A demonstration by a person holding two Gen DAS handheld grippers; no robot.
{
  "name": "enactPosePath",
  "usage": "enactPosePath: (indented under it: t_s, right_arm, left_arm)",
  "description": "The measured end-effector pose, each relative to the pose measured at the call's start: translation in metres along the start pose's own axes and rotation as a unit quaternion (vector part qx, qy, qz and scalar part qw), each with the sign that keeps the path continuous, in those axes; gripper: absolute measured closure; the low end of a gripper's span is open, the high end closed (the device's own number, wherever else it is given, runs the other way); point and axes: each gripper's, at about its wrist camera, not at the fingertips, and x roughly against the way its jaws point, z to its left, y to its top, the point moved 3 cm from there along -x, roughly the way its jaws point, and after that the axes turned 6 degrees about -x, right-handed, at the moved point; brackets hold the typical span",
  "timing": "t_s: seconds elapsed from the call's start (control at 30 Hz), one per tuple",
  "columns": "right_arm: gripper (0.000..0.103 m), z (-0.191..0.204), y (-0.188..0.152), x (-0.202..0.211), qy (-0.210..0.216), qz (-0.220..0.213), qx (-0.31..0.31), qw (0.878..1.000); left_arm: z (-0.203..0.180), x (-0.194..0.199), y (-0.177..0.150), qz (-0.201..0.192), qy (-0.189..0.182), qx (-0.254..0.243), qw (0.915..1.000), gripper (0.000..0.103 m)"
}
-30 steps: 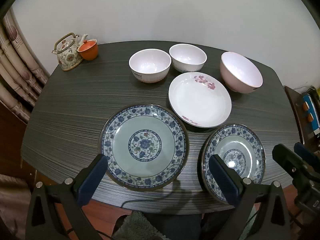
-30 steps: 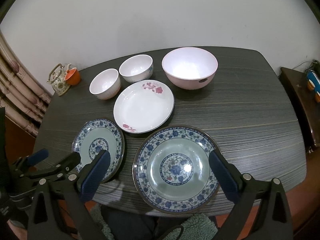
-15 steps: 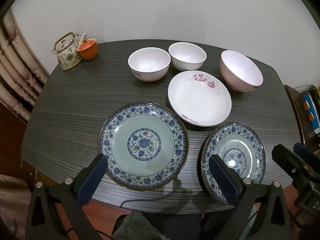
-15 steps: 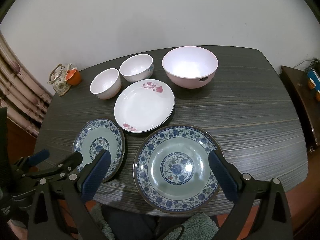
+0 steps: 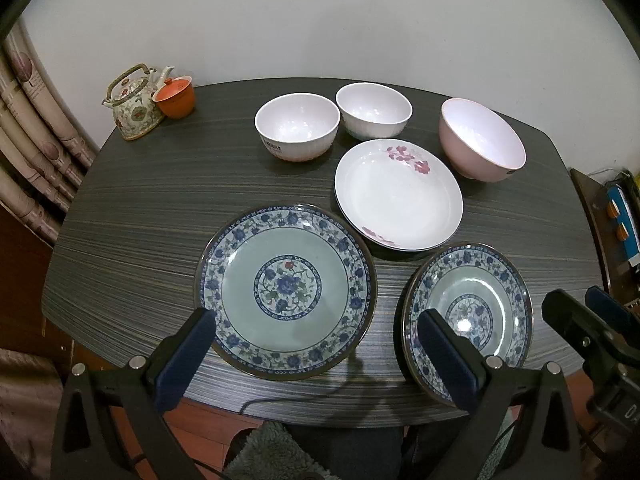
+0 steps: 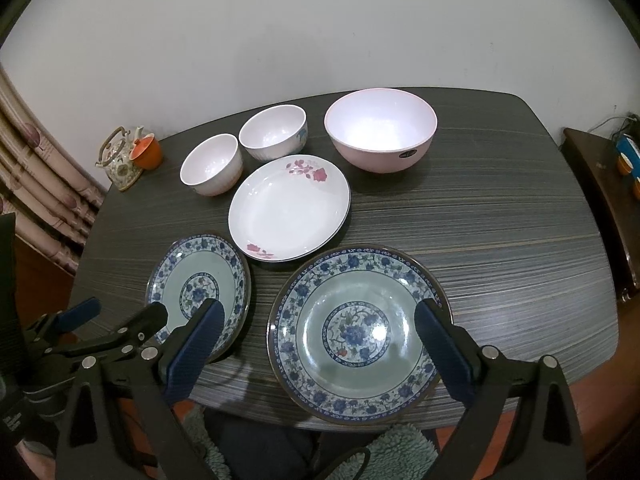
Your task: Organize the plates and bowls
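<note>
While both my left gripper and right gripper hang with fingers wide and empty, nothing is stacked; three blue-patterned and white ceramic plates and three pale bowls sit apart on the dark striped counter.

Dishes laid out on table.
Two plates side by side in front; shallow dish behind them; three bowls in back row; teapot far left corner.
</note>
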Motion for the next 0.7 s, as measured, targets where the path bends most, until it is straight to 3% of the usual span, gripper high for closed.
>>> enactPosePath:
  t_s: [0.7]
  right_arm:
    - [0.008,0.0037,-0.0049,-0.0003,0.0,0.004,0.001,1.0]
  left_arm:
    - [-0.001,-0.0057,-0.0026,0.007,0.002,0.004,1.0,0.0]
